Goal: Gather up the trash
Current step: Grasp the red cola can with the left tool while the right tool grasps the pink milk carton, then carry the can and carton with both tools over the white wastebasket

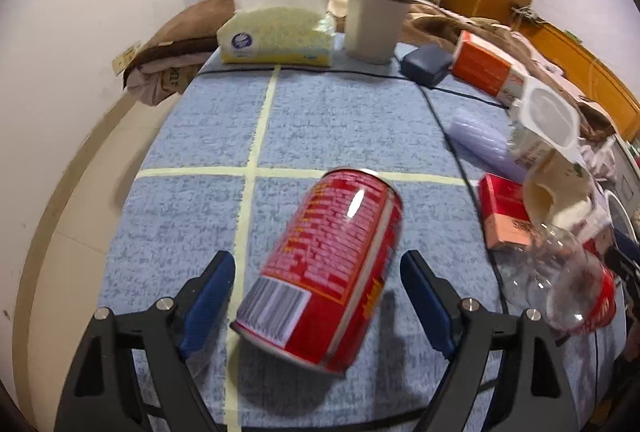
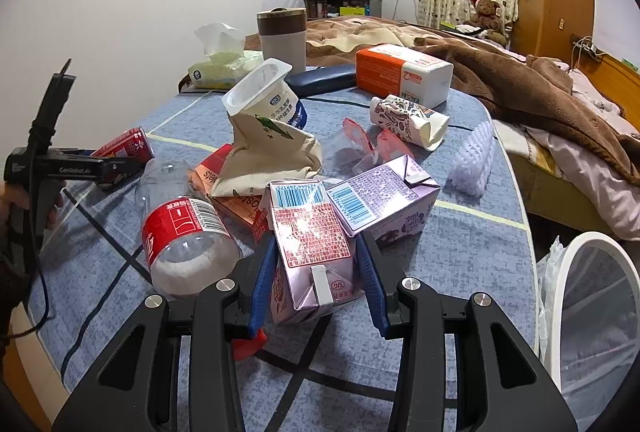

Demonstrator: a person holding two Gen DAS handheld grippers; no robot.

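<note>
A red drink can [image 1: 324, 268] lies on its side on the blue cloth, between the open fingers of my left gripper [image 1: 318, 296], which do not touch it. The can also shows in the right wrist view [image 2: 126, 146], with the left gripper [image 2: 116, 166] at it. My right gripper [image 2: 316, 280] is shut on a pink-and-silver milk carton [image 2: 310, 248]. A clear plastic bottle with a red label [image 2: 182, 228] lies left of it. A second purple carton [image 2: 384, 200], a yogurt cup [image 2: 264, 96] and a crumpled paper cup [image 2: 412, 120] lie in the pile.
A white mesh bin [image 2: 592, 308] with a plastic liner stands at the table's right edge. A tissue box [image 1: 276, 36], a brown-lidded tumbler [image 1: 378, 16], a dark case [image 1: 426, 64] and an orange-white tissue pack [image 2: 400, 72] sit at the far side. A bed lies beyond.
</note>
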